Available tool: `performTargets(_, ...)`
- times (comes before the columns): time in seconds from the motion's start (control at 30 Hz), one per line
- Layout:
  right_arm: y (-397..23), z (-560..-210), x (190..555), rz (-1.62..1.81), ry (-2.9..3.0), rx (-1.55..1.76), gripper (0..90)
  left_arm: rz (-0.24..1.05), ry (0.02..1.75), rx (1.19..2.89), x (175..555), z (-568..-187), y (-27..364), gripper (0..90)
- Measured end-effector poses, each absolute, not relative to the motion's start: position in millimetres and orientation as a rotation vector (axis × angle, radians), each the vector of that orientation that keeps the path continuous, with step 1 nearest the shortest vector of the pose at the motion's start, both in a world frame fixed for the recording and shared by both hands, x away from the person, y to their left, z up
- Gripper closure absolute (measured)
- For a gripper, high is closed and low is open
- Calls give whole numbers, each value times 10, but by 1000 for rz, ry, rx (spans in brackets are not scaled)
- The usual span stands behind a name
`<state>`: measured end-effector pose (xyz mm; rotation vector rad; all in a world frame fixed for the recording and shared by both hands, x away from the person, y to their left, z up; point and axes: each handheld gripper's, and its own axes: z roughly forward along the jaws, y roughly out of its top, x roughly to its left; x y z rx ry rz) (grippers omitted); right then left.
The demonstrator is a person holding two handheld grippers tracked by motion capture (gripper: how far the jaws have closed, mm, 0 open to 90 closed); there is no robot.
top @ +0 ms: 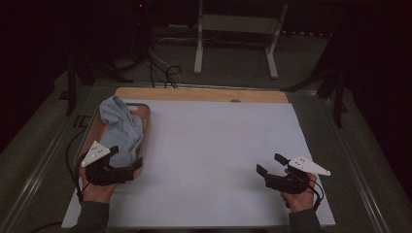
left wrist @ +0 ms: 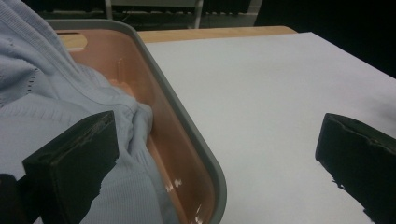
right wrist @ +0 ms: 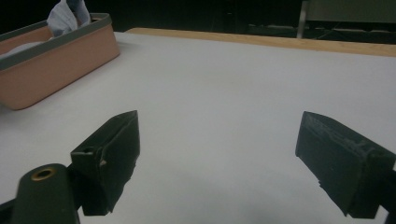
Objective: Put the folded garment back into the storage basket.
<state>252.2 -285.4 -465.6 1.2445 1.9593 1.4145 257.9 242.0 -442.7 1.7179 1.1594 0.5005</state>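
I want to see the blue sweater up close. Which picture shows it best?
The left gripper view: the light blue sweater is close enough to see its knit, lying in the pink bin. The high view shows it whole but small. The right gripper view catches just a tip above the bin's rim.

- I see a white sheet (top: 214,160) covering the table, a strip of bare wooden edge (top: 201,94) along its far side
- At the left, a pinkish tray (top: 145,121) with a grey rim; a pale blue cloth (top: 121,128) heaped inside
- My left gripper (top: 127,162), jaws spread, one over the cloth, one at the tray's near rim
- My right gripper (top: 270,164), jaws parted above bare sheet, well apart from the tray
- Beyond the table, a white frame stand (top: 235,24) and dark cables (top: 163,70) on the floor
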Motion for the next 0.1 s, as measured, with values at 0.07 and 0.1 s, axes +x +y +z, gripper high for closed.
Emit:
performTargets(0.07,-2858,-4662,2522,1413,1961,1244,139,503,1157,1719,2580,-4420,2424,4)
performTargets(0.1,-2858,-4662,2522,1413,1961,1244,139,503,1157,1719,2580,-4420,2424,4)
